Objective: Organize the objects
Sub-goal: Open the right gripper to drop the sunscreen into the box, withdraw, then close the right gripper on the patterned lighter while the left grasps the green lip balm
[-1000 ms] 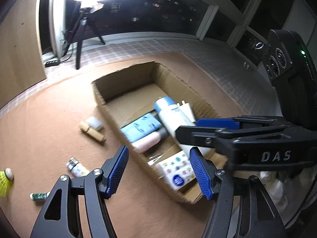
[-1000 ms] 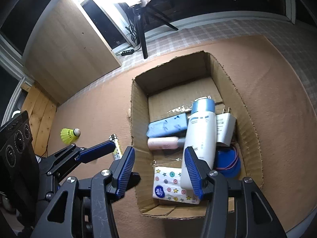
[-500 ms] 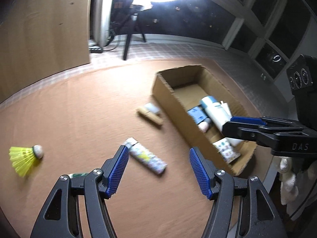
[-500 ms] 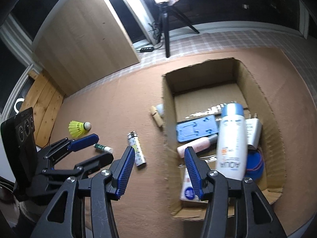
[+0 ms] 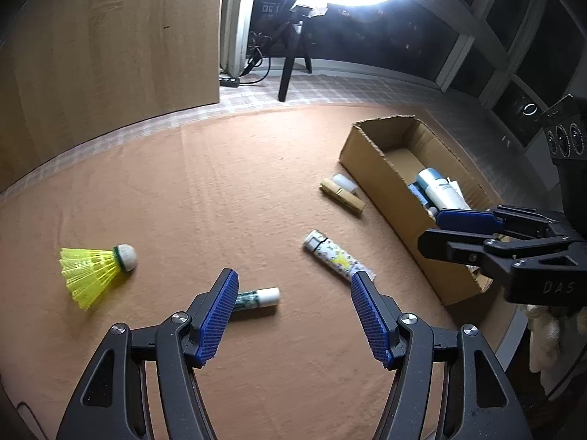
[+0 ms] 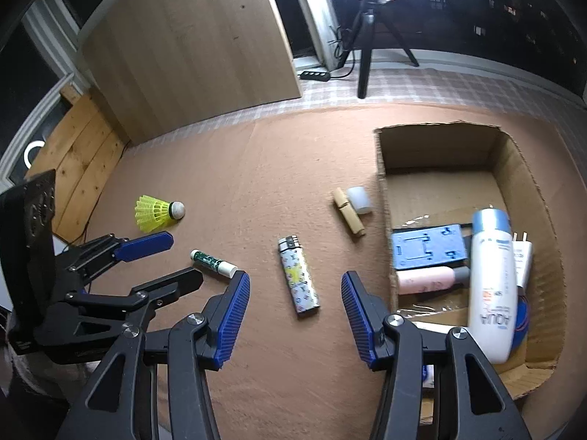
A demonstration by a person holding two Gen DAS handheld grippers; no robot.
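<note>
The left tool point(image 5: 293, 311) is hanging above the brown worktop point(image 5: 220, 183) with its blue pads standing apart and nothing between them. A small green tube with a white cap point(image 5: 256, 297) is lying on the mat just past the tool's left pad, at about 11 o'clock from the tool's middle. A yellow shuttlecock point(image 5: 95, 269) is resting well off at 9 o'clock, its cork tip pointing toward the tube.

The right tool point(image 6: 295, 313) is also hovering with its pads apart and empty. A patterned lighter point(image 6: 299, 277) is lying on the worktop at 12 o'clock of this tool, framed by the gap between the pads but not touched by either. The same lighter is showing in the left view at 1 o'clock of the left tool.

A tan stick-shaped piece point(image 6: 348, 216) and a small translucent white cap point(image 6: 358, 200) are lying side by side, touching, near the left wall of the cardboard box point(image 6: 385, 183). The box is sitting at 2 o'clock of the right tool and is holding a white bottle with a blue cap point(image 6: 491, 286), a blue flat item point(image 6: 427, 247), a pink tube point(image 6: 429, 279) and a white charger point(image 6: 522, 256).
</note>
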